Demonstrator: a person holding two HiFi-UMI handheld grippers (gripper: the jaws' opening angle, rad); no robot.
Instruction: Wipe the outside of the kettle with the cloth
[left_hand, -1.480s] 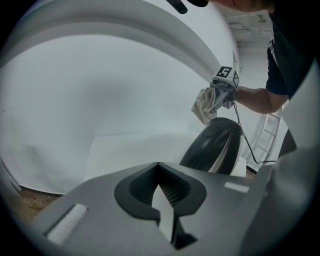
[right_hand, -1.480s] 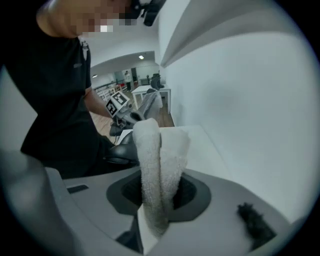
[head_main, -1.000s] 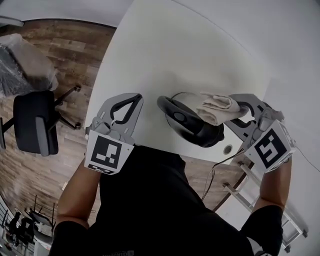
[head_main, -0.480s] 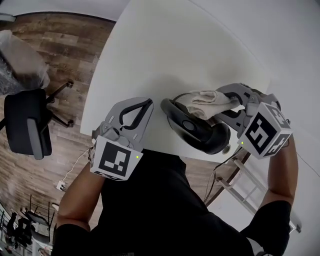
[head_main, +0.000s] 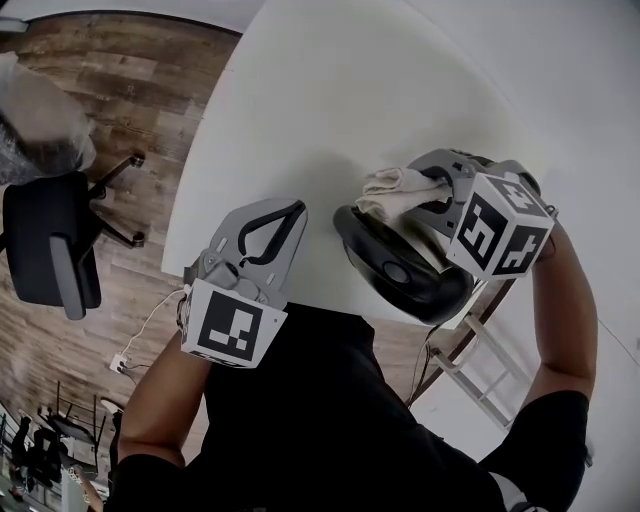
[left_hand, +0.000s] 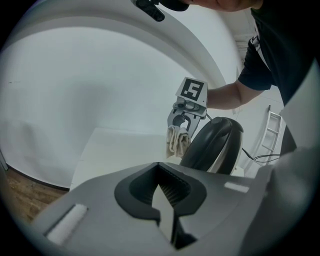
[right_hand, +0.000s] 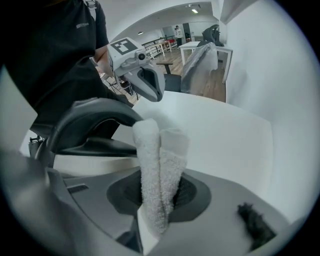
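A kettle (head_main: 400, 268) with a black handle and lid stands near the front edge of the white table (head_main: 330, 90). My right gripper (head_main: 425, 185) is shut on a folded white cloth (head_main: 392, 188) and holds it against the kettle's far upper side. In the right gripper view the cloth (right_hand: 159, 165) sticks up between the jaws, beside the kettle's handle (right_hand: 87, 120). My left gripper (head_main: 296, 208) rests shut and empty on the table left of the kettle. From the left gripper view I see the kettle (left_hand: 215, 145), the cloth (left_hand: 176, 141) and the right gripper (left_hand: 183, 119).
An office chair (head_main: 50, 250) stands on the wooden floor to the left. A white ladder-like frame (head_main: 480, 385) and a cable (left_hand: 257, 157) are at the right, below the table's edge. A white wall (head_main: 560, 80) borders the table on the right.
My right gripper has carried the cloth leftwards across the kettle's top toward its far side. The left gripper has hardly moved.
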